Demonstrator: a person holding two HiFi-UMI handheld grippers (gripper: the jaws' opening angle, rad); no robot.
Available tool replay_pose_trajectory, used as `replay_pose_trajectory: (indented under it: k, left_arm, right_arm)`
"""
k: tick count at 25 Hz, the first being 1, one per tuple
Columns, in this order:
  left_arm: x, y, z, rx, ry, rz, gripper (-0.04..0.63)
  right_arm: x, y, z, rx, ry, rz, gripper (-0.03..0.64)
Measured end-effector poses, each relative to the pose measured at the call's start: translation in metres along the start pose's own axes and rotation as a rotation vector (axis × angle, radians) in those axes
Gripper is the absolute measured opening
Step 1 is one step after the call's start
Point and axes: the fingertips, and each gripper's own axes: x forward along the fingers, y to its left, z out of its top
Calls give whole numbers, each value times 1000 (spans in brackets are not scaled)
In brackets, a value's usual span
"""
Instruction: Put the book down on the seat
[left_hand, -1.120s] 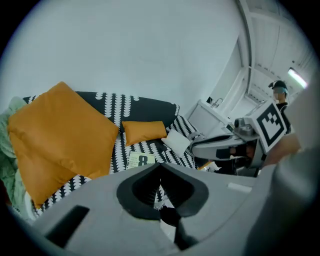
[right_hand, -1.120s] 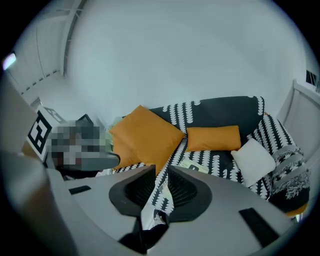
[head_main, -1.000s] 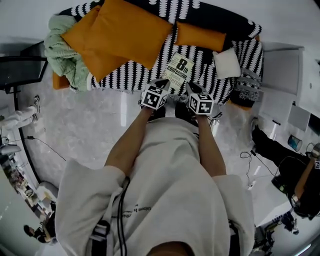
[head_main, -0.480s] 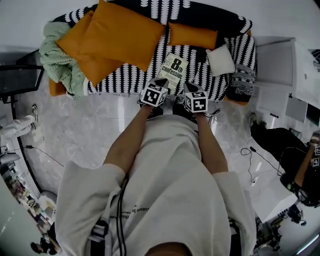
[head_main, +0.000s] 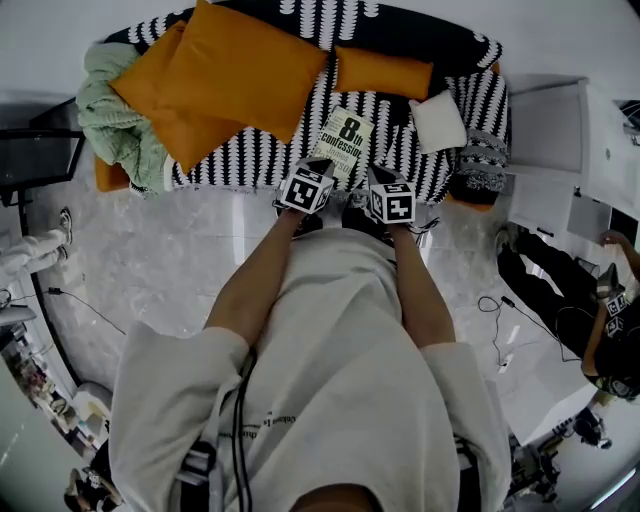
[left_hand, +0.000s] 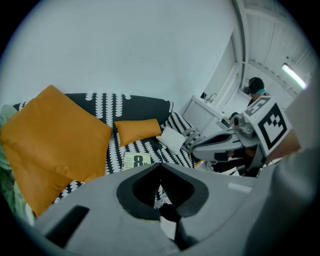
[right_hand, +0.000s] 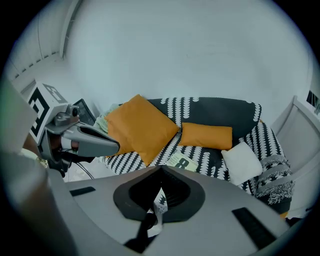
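The left gripper (left_hand: 160, 166) has its jaws drawn together on nothing, and the right gripper (right_hand: 161, 169) is likewise closed and empty; both are poised at the near edge of the striped sofa seat (head_main: 250, 155). The book (head_main: 347, 140) lies flat on that seat just beyond their tips, cover up. It is held by neither gripper and sits between the large orange cushion (head_main: 240, 70) on the left and the white cushion (head_main: 438, 122) on the right.

Large orange cushion (head_main: 245, 65) touching green blanket (head_main: 105, 125), left. Small orange cushion (head_main: 383, 72) and white pillow (head_main: 438, 122) further right. White cabinet (head_main: 550, 125) far right.
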Motion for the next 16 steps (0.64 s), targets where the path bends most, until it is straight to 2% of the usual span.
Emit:
replay_pose_trajectory:
  k: [4, 16]
  left_arm:
    - [3, -1, -4, 58, 23, 3, 8]
    - [-4, 8, -6, 35, 8, 20, 8]
  right_arm:
    - [2, 0, 6, -6, -9, 3, 6]
    - [7, 7, 10, -30, -18, 6, 6]
